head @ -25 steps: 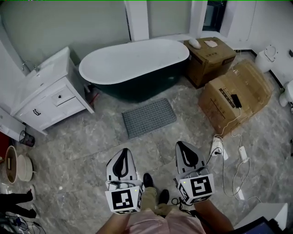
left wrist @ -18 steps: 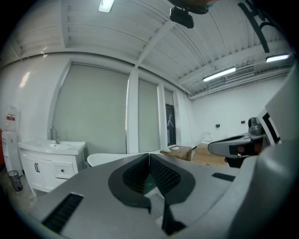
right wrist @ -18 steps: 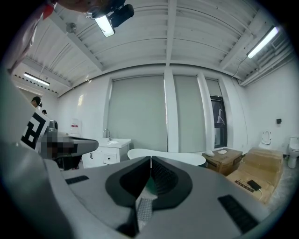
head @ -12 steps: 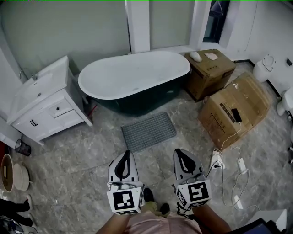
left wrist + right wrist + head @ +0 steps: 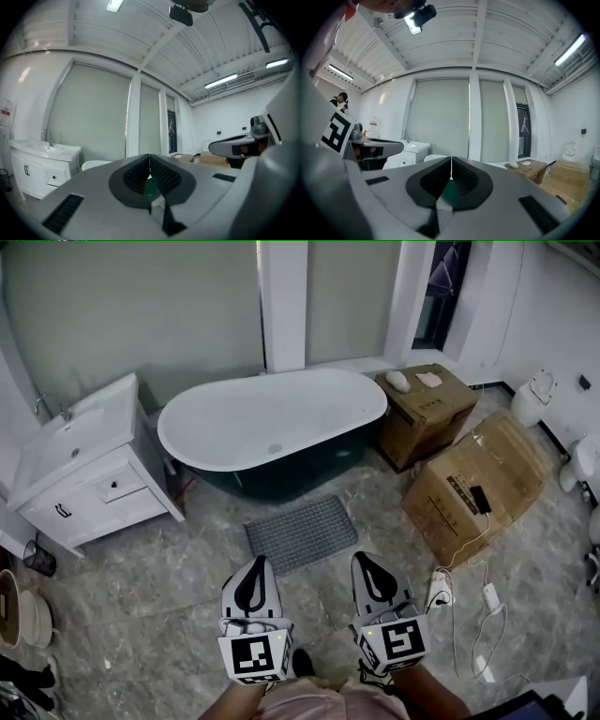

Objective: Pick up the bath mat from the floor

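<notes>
Grey bath mat (image 5: 302, 533) laid flat on the floor (image 5: 159, 587) beside the bathtub (image 5: 272, 418), cardboard boxes (image 5: 478, 479) at right. Left gripper (image 5: 255, 566) and right gripper (image 5: 364, 561) are held short of it, fingers pressed together, empty.

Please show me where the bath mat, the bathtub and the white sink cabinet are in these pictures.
bath mat (image 5: 302, 534): head view, middle of its grey ribbed surface.
bathtub (image 5: 272, 420): head view, white inner floor.
white sink cabinet (image 5: 98, 495): head view, its drawer front.

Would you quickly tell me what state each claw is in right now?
Left claw: closed, holding nothing.
Right claw: closed, holding nothing.
</notes>
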A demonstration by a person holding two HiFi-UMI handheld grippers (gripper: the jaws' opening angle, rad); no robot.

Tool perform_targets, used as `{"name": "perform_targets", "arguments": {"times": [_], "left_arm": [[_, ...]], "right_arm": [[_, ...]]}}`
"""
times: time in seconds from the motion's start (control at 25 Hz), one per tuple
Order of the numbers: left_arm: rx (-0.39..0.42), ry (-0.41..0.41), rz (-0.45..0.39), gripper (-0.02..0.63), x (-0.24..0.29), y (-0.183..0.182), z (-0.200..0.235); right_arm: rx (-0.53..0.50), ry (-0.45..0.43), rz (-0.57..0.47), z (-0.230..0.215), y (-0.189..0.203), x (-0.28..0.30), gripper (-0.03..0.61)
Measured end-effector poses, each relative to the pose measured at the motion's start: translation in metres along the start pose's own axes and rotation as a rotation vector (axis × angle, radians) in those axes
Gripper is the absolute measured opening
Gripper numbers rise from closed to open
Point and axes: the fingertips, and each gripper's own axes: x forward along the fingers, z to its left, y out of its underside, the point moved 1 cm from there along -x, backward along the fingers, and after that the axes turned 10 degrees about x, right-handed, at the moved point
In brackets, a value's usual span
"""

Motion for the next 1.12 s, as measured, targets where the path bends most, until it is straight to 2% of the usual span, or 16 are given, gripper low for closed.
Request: {"name": "perform_targets", "arguments": {"times": [0.48,1.12], "left_arm": [[-0.001,0.031,0.060,0.025,0.026,0.019,-0.010],[0.048,0.009,0.124,0.025,0.115,0.019,-0.046]], "right_arm": [[0.023,0.047,0.024,-0.034,0.010,0.011,0.017],[0.090,0.004,0.072,-0.118,0.023,0.070,0.017]]}}
